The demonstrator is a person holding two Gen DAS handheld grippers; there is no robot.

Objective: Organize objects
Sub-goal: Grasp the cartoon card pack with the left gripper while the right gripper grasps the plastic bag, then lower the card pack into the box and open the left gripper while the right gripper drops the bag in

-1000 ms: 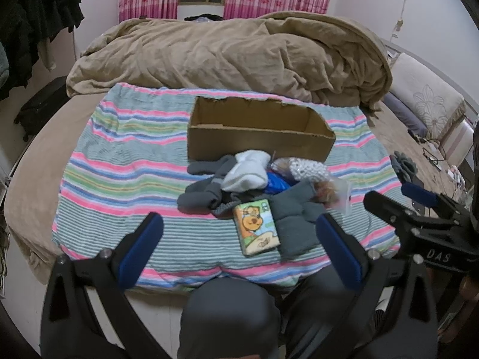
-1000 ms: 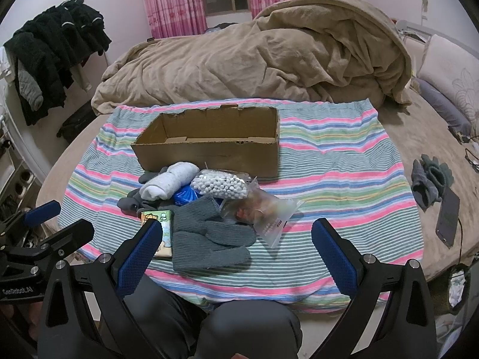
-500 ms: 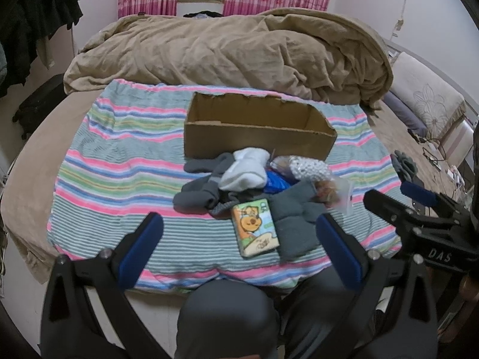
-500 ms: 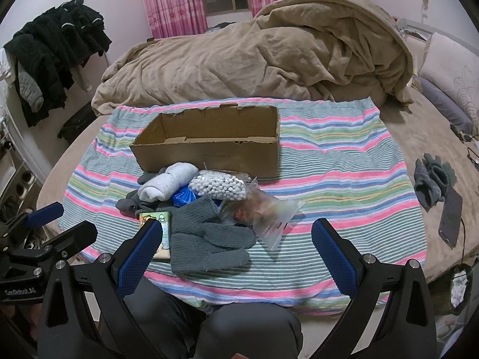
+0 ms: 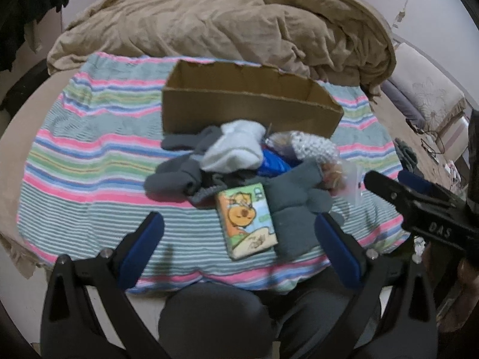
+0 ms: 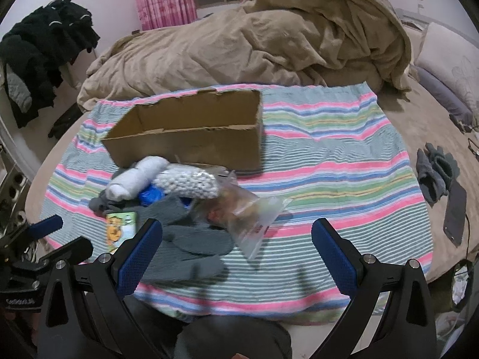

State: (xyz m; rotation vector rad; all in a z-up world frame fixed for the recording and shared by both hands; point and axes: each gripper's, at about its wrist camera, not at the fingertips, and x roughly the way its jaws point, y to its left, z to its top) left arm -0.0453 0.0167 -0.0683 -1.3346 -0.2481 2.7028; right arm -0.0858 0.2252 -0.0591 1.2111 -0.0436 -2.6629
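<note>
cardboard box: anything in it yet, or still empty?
Looks empty. The cardboard box shows only bare inner walls in the right wrist view; its floor is partly hidden. The white socks and grey gloves lie outside.

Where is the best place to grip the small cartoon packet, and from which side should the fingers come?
Probably the long edges of the cartoon packet, from above with the left gripper, which hangs open just before it. The packet lies flat on the striped blanket; its left edge and near end are free, while its right edge lies against the grey glove.
</note>
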